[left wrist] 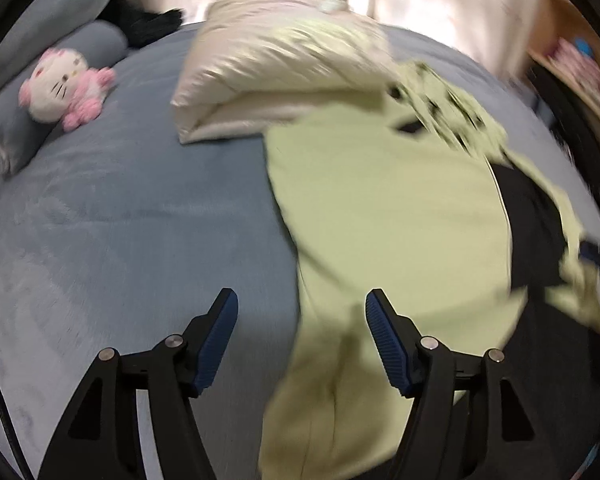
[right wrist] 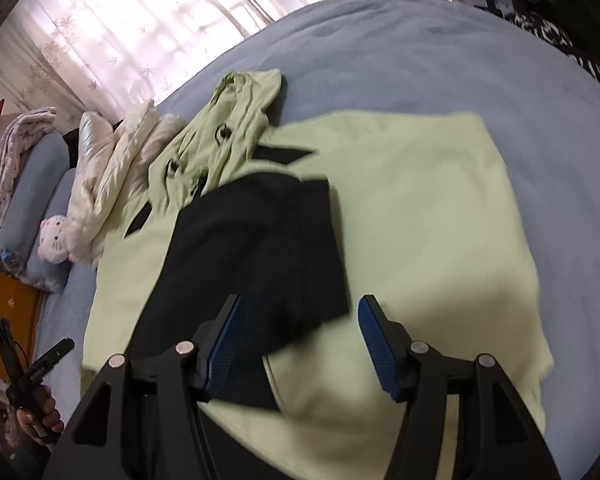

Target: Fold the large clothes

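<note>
My left hand-held gripper [left wrist: 302, 336]: jaws apart, nothing between. Pale green garment [left wrist: 388, 216] spread right on blue bed [left wrist: 120, 208]; cream padded jacket [left wrist: 276, 68] far; pink-and-white plush cat [left wrist: 66, 88] far left.

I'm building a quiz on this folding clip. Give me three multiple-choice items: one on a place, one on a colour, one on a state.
1. Where does the plush toy lie?
A. On the green garment
B. On the bed by the pillows
C. On the floor

2. What colour is the cloth lying on the green garment?
A. Black
B. Red
C. White

3. How does the right gripper stand?
A. Shut on the cloth
B. Shut, empty
C. Open, empty

Answers:
1 B, it rests on the blue bed beside the pillows.
2 A, a black panel crosses the green.
3 C, the pads stand apart, pressing nothing.
</note>
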A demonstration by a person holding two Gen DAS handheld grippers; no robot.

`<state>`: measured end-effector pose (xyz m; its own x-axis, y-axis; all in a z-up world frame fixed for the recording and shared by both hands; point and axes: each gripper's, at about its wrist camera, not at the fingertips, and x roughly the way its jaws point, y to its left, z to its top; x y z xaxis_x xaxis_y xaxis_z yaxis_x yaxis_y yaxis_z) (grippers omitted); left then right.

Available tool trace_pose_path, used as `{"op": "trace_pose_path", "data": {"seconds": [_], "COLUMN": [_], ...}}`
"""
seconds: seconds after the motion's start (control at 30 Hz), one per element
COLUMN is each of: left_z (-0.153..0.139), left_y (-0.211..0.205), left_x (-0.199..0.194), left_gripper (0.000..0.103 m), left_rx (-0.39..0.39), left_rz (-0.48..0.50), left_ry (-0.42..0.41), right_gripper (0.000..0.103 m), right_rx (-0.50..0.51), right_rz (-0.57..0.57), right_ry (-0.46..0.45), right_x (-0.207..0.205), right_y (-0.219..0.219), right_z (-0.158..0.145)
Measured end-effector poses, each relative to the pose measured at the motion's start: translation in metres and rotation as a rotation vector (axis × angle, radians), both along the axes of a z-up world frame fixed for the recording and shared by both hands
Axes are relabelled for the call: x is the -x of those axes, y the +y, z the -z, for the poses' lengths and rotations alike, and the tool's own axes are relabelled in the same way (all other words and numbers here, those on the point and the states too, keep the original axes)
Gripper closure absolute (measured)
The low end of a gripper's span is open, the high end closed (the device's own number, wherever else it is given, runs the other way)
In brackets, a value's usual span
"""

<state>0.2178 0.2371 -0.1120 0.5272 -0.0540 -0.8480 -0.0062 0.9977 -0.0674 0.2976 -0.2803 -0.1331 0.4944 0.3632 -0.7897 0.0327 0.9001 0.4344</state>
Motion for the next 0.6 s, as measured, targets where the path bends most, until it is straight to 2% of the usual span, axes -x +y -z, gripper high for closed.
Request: {"op": "trace_pose_path", "data": {"seconds": [0.1, 0.23, 0.37, 0.43, 0.47, 0.5, 0.53, 0.57, 0.6], "left_z": [0.012, 0.030, 0.037, 0.037, 0.037, 0.036, 0.036, 0.035, 0.033], "left_y": [-0.019, -0.037, -0.046, -0.042, -0.038, -0.033, -0.027, -0.021, -0.013], "left_x": [0.022, 0.020, 0.002, -0.009, -0.013, -0.016, -0.019, -0.019, -0.017], "left_gripper": [0.036, 0.036, 0.036, 0.036, 0.044, 0.060, 0.066, 0.068, 0.068], "left_rx": [-0.119, -0.209, -0.254, -0.259, -0.258, -0.252, -0.230, -0.198, -0.170], "left_rz": [0.059, 0.063, -0.012, -0.093, -0.123, -0.160, -0.185, -0.208, -0.242], "left_ry": [0.017, 0.052, 0.034, 0.032, 0.033, 0.031, 0.038, 0.041, 0.032], "right_gripper": [0.043, 0.043, 0.043, 0.044, 0.044, 0.054, 0.064, 0.075, 0.075], "right_rx": [0.005, 0.004, 0.052, 0.075, 0.092, 0.140, 0.159, 0.150, 0.126], "right_rz": [-0.007, 0.010, 0.046, 0.049, 0.042, 0.032, 0.021, 0.006, 0.005], "right_ry": [0.006, -0.002, -0.016, -0.030, -0.029, -0.030, -0.029, -0.028, -0.043], "right_x": [0.005, -0.008, -0.023, -0.027, -0.028, -0.030, -0.030, -0.030, -0.027], "right_y": [0.003, 0.009, 0.016, 0.021, 0.025, 0.031, 0.034, 0.036, 0.036], "right_z": [0.004, 0.010, 0.017, 0.020, 0.023, 0.025, 0.025, 0.025, 0.022]}}
